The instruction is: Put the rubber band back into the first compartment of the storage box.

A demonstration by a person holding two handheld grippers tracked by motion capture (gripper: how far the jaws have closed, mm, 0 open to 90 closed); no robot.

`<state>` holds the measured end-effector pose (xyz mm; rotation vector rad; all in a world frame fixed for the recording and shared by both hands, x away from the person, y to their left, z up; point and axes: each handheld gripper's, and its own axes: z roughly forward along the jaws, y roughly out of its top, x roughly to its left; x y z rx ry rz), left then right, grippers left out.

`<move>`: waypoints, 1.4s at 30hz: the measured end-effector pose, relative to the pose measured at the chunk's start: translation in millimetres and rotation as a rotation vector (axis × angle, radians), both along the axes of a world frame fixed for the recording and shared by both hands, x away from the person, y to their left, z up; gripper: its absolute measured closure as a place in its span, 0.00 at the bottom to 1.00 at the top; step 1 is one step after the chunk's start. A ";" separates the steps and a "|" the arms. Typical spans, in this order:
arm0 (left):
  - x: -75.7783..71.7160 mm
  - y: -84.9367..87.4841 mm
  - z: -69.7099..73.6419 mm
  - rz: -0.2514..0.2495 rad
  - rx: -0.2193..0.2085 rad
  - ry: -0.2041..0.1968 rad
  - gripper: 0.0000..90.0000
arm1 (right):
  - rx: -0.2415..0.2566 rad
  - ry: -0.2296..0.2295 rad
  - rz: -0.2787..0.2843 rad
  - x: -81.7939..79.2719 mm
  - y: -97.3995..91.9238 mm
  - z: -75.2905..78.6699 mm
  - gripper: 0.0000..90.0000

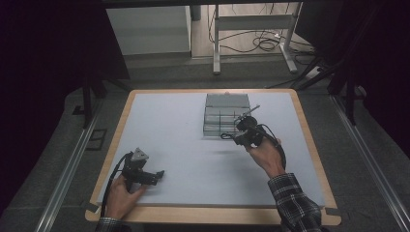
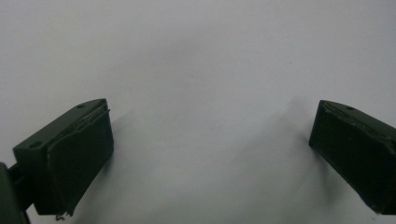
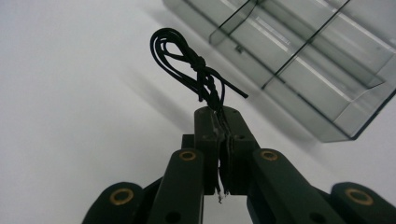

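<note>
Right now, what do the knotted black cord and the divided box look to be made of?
The cord looks like thin rubber- or plastic-coated cord: smooth, slightly glossy black strands, knotted into loops, pinched in the right gripper. The box looks like clear, smoke-tinted hard plastic: see-through walls and dividers with bright glossy edges.
</note>
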<state>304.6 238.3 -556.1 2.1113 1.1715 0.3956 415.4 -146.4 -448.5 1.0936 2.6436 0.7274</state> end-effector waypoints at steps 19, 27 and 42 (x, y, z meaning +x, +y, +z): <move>0.0 0.1 0.0 -0.001 0.000 0.000 0.00 | 0.070 -0.061 -0.065 24.2 0.4 0.2 0.95; 0.0 0.1 0.0 -0.001 0.000 0.000 0.00 | 0.095 -0.075 -0.084 37.7 7.5 -6.0 0.95; 0.0 0.1 0.0 0.000 0.001 0.000 0.00 | 0.118 -0.097 -0.114 63.1 29.3 -15.7 0.94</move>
